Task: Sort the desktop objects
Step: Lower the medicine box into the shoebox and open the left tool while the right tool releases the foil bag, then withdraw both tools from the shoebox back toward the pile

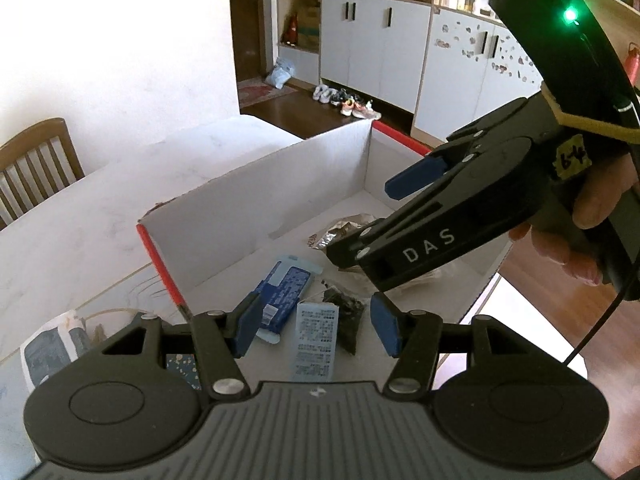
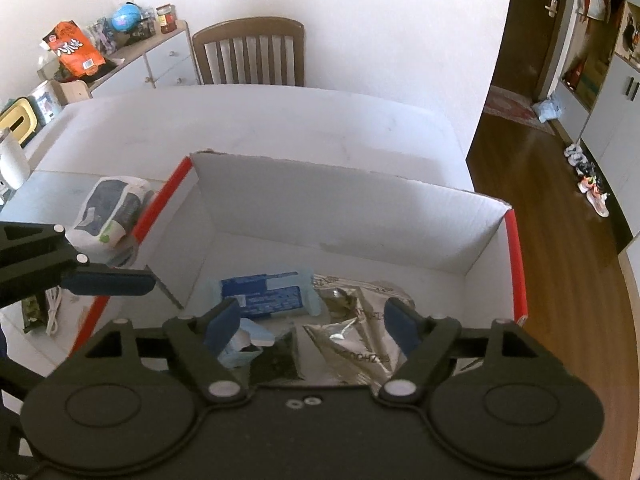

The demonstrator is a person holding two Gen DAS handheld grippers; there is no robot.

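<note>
**Two empty grippers over the box**

You hold the left gripper [image 1: 316, 326] and right gripper [image 2: 314, 326] spread open, gripping nothing, above the white box [image 2: 340, 200], likely to reach inside. The blue packet [image 2: 264, 294] and silver pouch [image 2: 360, 344] lie low-centre; a tissue pack [image 2: 108, 208] waits outside, left.

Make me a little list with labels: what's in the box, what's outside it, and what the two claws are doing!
box: white cardboard box with red edges, open top
inside: blue packet, silver foil bag, dark pouch
outside: wrapped pack and white cable on the table
left claw: open, empty, over the box
right claw: open, empty, over the box
</note>
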